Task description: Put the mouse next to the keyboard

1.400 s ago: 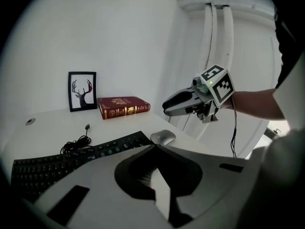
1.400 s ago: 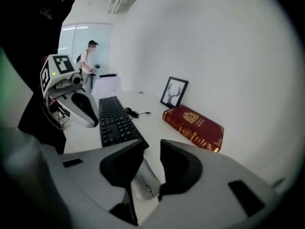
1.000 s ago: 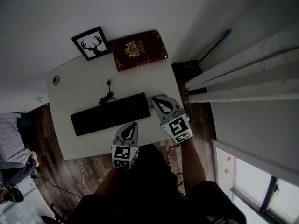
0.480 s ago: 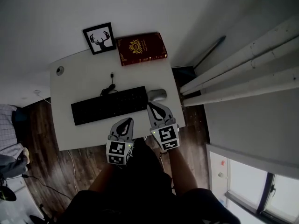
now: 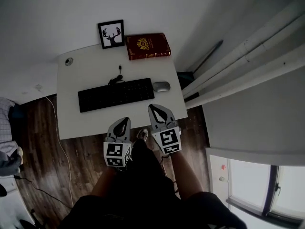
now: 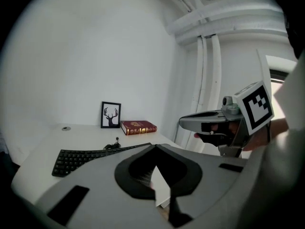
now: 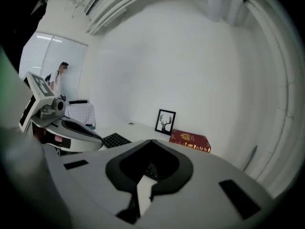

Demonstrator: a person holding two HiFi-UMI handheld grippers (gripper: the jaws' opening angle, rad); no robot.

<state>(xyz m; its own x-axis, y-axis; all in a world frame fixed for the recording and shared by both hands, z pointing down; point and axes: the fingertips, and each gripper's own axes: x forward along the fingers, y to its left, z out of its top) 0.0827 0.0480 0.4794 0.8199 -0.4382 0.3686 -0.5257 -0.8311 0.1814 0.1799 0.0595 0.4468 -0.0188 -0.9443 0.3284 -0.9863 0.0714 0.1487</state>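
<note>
Mouse (image 5: 161,86) noted just beside keyboard (image 5: 116,94) on table (image 5: 76,73). Left tool (image 5: 122,121), right tool (image 5: 155,108) held closed, empty, near table's front edge.

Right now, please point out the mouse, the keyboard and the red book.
mouse (image 5: 161,86), head view, middle of its top.
keyboard (image 5: 116,94), head view, middle of the keys.
red book (image 5: 147,46), head view, centre of the cover.
</note>
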